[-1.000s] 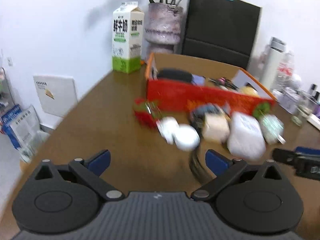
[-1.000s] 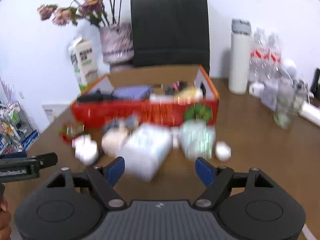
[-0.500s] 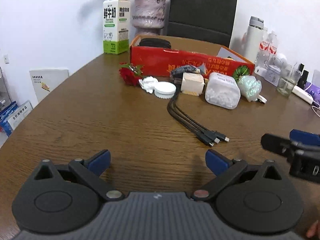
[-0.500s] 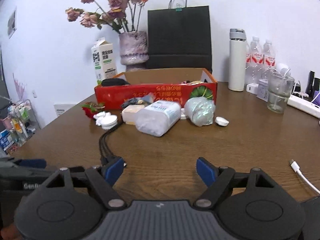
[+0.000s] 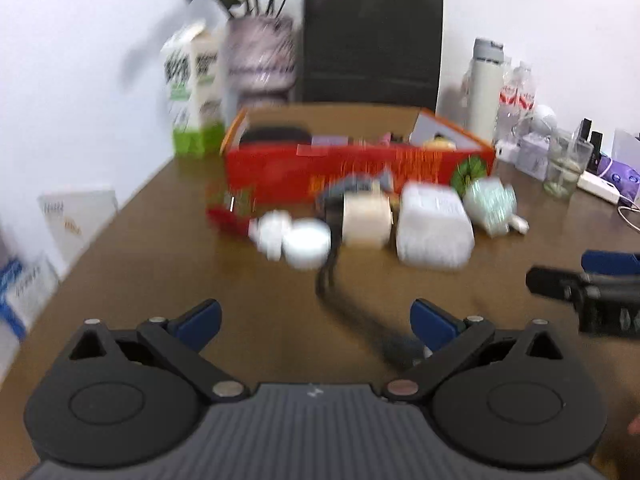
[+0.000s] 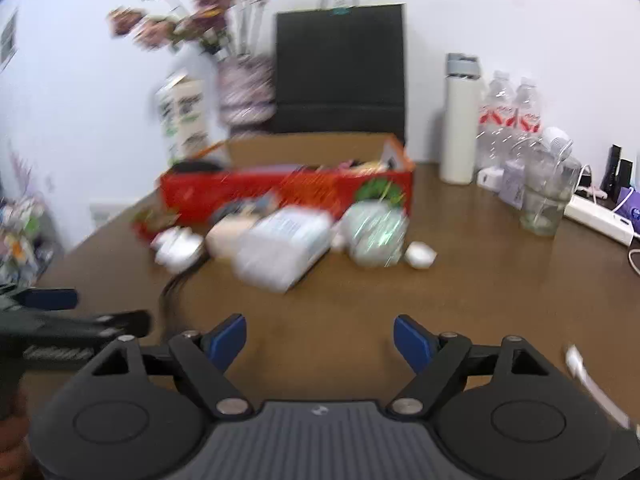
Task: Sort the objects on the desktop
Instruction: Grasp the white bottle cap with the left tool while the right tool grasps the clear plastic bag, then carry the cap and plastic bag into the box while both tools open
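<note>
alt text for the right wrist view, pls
Motion-blurred view over the open, empty right gripper toward a wooden table, where small white and pale items sit in front of a red box. The left gripper pokes in at the left edge; a black bag and flower vase stand behind.

Bare table ahead of both grippers, clutter beyond

A black cable (image 5: 344, 304) trails across the open table (image 6: 460, 280) toward the left gripper (image 5: 316, 320); a row of small items fronts the red box (image 5: 280, 168), blocking it.
</note>
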